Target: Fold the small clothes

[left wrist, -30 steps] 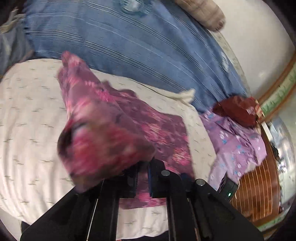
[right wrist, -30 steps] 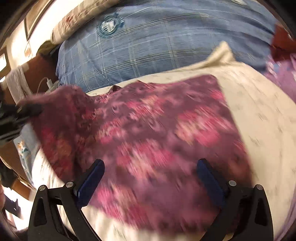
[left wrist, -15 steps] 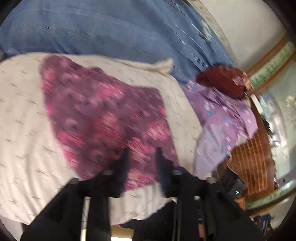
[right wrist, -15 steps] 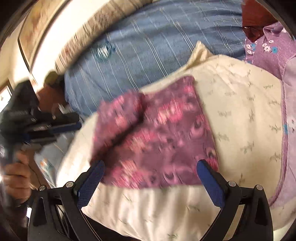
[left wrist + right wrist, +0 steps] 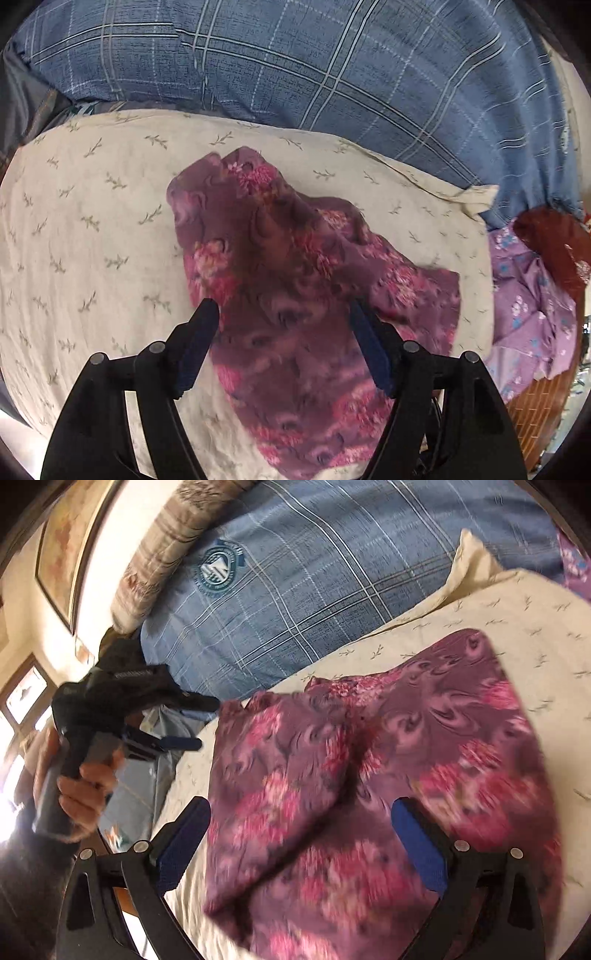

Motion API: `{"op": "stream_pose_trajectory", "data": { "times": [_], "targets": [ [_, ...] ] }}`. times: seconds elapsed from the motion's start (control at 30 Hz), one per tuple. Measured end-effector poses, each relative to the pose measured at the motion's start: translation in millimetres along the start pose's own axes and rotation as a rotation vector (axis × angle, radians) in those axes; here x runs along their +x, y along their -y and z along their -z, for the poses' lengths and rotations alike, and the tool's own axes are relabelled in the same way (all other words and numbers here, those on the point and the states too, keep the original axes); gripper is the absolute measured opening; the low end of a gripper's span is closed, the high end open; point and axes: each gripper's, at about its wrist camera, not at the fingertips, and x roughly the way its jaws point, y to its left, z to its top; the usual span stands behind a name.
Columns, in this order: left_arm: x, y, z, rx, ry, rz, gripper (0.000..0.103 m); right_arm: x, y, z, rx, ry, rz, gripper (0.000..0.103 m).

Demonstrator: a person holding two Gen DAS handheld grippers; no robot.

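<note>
On the middle of the cream sprig-printed pillow (image 5: pixel 92 229), the purple and pink floral cotton garment (image 5: pixel 295 280) is lying loosely bunched while the left gripper (image 5: pixel 284 339) and right gripper (image 5: pixel 299 834) are hovering with jaws spread and empty, so an off-centre pinch risks dragging its layers askew.

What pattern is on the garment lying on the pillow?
Pink flowers and swirls on purple garment; clearest in the left wrist view.

A purple garment with pink floral print (image 5: pixel 295 266) lies rumpled at the centre of the frame, one part folded over itself, spreading from mid-frame toward the lower right edge.
</note>
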Motion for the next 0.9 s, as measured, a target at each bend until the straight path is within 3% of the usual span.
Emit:
{"op": "stream_pose_trajectory", "data": {
  "times": [0.03, 0.1, 0.13, 0.17, 0.2, 0.23, 0.37, 0.5, 0.6, 0.7, 0.8, 0.83, 0.9],
  "targets": [
    [7, 1, -3, 0.001, 0.0, -0.022, 0.073, 7, 1, -3, 0.001, -0.001, 0.003, 0.096],
    [21, -2, -9, -0.015, -0.009, -0.032, 0.073, 21, -2, -9, -0.03, -0.006, 0.005, 0.078],
    [27, -3, -9, -0.022, -0.01, -0.017, 0.066, 28, -5, -11, -0.058, -0.022, -0.006, 0.045],
    [30, -3, -8, -0.02, -0.002, -0.016, 0.051, 34, -9, -13, -0.087, -0.047, -0.006, 0.004],
    [31, -1, -7, -0.011, 0.007, -0.02, 0.026, 39, -13, -13, -0.113, -0.066, 0.003, 0.007],
    [30, -1, -5, -0.008, 0.011, -0.014, 0.017, 36, -15, -12, -0.12, -0.055, -0.007, 0.006],
    [8, 7, 6, 0.009, 0.084, 0.052, 0.013, -9, -19, -5, -0.08, 0.016, -0.134, 0.006],
    [-17, 61, 32, 0.111, 0.125, 0.176, 0.013, -68, -18, 6, -0.054, 0.089, -0.195, 0.006],
    [-10, 113, 55, 0.219, 0.11, 0.258, 0.013, -113, -8, 30, -0.049, 0.149, -0.134, 0.006],
    [34, 146, 74, 0.225, -0.001, 0.307, 0.013, -129, 26, 65, 0.048, 0.115, -0.044, 0.006],
    [73, 148, 92, 0.153, -0.082, 0.292, 0.013, -118, 59, 91, 0.157, 0.007, 0.02, 0.006],
    [70, 142, 94, 0.13, -0.074, 0.325, 0.013, -120, 63, 95, 0.169, -0.001, 0.029, 0.012],
    [51, 124, 93, 0.081, -0.058, 0.419, 0.013, -138, 62, 94, 0.151, 0.026, 0.021, 0.014]
  ]
}}
